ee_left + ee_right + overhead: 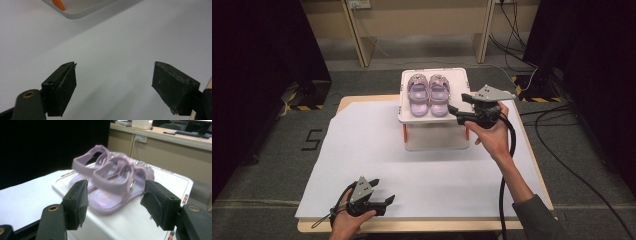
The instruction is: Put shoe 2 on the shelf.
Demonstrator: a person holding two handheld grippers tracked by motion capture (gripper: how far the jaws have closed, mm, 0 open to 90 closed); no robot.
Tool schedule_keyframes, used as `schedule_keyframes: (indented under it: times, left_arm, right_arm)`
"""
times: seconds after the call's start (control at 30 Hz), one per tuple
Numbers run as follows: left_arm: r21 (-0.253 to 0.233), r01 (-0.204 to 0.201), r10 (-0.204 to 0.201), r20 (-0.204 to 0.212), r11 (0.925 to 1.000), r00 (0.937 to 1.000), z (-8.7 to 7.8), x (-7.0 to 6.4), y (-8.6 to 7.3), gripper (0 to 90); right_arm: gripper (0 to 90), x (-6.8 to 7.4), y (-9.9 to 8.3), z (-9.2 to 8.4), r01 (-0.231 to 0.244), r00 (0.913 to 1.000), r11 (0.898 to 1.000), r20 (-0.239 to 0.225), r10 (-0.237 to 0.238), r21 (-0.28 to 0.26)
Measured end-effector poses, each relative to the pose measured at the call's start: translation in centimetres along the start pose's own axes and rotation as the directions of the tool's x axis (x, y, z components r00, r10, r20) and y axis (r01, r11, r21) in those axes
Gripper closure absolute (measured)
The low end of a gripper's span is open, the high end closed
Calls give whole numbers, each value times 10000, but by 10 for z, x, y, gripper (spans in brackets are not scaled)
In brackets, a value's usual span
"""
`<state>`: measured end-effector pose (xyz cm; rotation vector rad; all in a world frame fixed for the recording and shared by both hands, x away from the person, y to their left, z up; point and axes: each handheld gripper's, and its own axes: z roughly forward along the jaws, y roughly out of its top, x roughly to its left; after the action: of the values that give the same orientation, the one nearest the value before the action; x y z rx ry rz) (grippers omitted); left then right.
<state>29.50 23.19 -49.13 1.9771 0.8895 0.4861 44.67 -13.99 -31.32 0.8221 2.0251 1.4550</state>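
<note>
Purple sandals (429, 94) sit paired atop the white bin (460, 112).

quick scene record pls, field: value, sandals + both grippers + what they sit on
sandals: pair of lilac sandals, side by side, toes toward the far edge
support: white lid of a clear storage box with orange latches
surface: table under a white sheet
right gripper: open, at the near right corner of the lid, jaws lined up on the nearer sandal's heel, nothing pressed between them
left gripper: open, low over the sheet at the near edge, holding nothing
contact: neither gripper touches the sandals
</note>
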Motion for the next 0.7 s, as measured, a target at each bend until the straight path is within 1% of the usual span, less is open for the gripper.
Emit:
schedule_keyframes:
  times: [0.17, 0.2, 0.23, 0.3, 0.43, 0.53, 0.57, 0.63, 0.67, 0.7]
  left_arm:
    - [7, -12, 12, -6, 10000, 10000, 0, 0, 0, 188]
    - [-8, -4, 4, -3, 10000, 10000, 0, 0, 0, 188]
    - [1, 1, -1, -8, 10000, 10000, 0, 0, 0, 188]
    - [2, 5, -5, -6, 10000, 10000, 0, 0, 0, 188]
    - [16, 15, -15, -19, 10000, 10000, 0, 1, 0, 188]
    - [49, 34, -34, 12, 10000, 10000, 0, 1, -1, 188]
    - [33, 24, -24, 33, 10000, 10000, 0, 0, 0, 188]
    - [-5, 1, -1, 5, 10000, 10000, 0, 0, 0, 188]
    - [-15, 19, -19, 17, 10000, 10000, 0, 0, 0, 188]
    - [16, 27, -27, -2, 10000, 10000, 0, 0, 0, 188]
  right_arm:
    - [365, 7, -11, -9, -33, 9998, 10000, -194, 32, -52]
    - [365, 8, -13, -11, 22, 9998, 10000, -180, -23, -74]
    - [363, 10, -17, -13, 175, 9998, 9998, -24, -175, -72]
    - [363, 10, -20, -15, 263, 9996, 9996, 31, -263, -33]
    - [361, 13, -31, -19, 229, 9997, 9997, -98, -230, -78]
    - [358, 15, -41, -22, 89, 9998, 10000, -182, -89, -45]
    - [352, 14, -45, -23, 356, 9994, 9991, -67, -354, 228]
    - [352, 13, -47, -23, 313, 9995, 9994, -41, -312, 165]
    - [352, 12, -51, -25, 228, 9997, 9993, -102, -225, 286]
    - [352, 12, -51, -25, 228, 9997, 9993, -102, -225, 286]
